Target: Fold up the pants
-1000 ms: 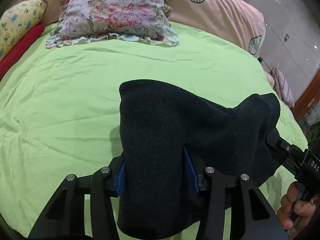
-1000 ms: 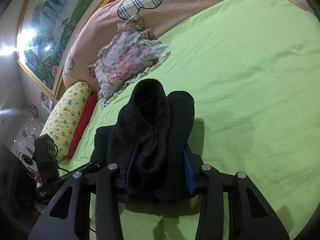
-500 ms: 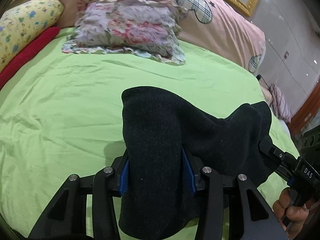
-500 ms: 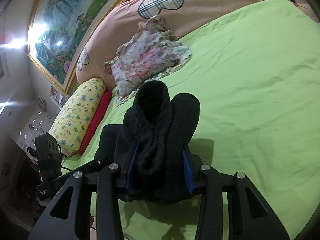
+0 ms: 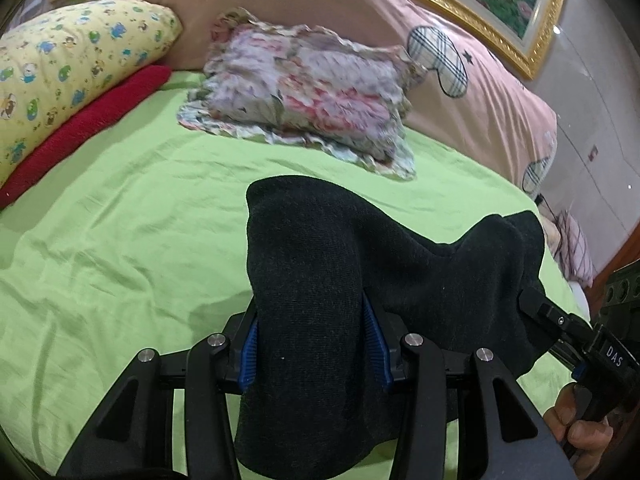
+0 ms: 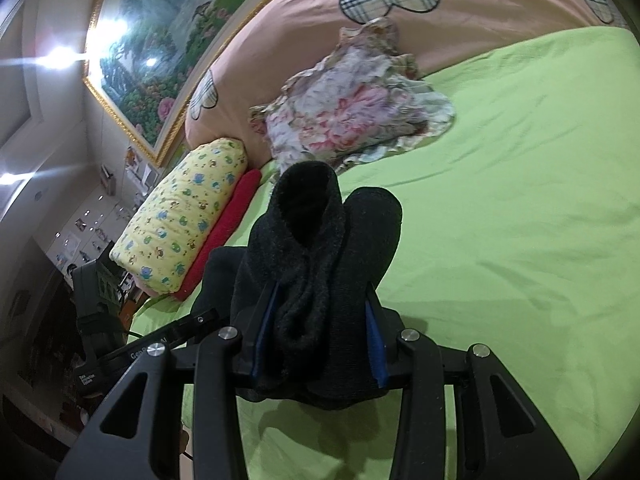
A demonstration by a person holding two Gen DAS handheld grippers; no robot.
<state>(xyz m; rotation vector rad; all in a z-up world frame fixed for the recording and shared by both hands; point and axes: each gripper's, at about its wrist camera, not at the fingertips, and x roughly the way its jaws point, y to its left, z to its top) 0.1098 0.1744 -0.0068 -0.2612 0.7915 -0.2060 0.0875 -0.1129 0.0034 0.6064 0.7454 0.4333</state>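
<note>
Both tools clamp the dark pants (image 5: 320,280) above a lime-green bedsheet (image 5: 120,220): the left gripper (image 5: 312,344) pinches one bunched end, the right gripper (image 6: 320,340) the other, the cloth slung between them in the air. Nothing lies flat or creased yet, so the folding seems barely begun. Behind are a floral pillow (image 5: 304,92), a yellow bolster (image 6: 184,216), a pink headboard (image 6: 460,12) and a gilt-framed painting (image 6: 176,52).
</note>
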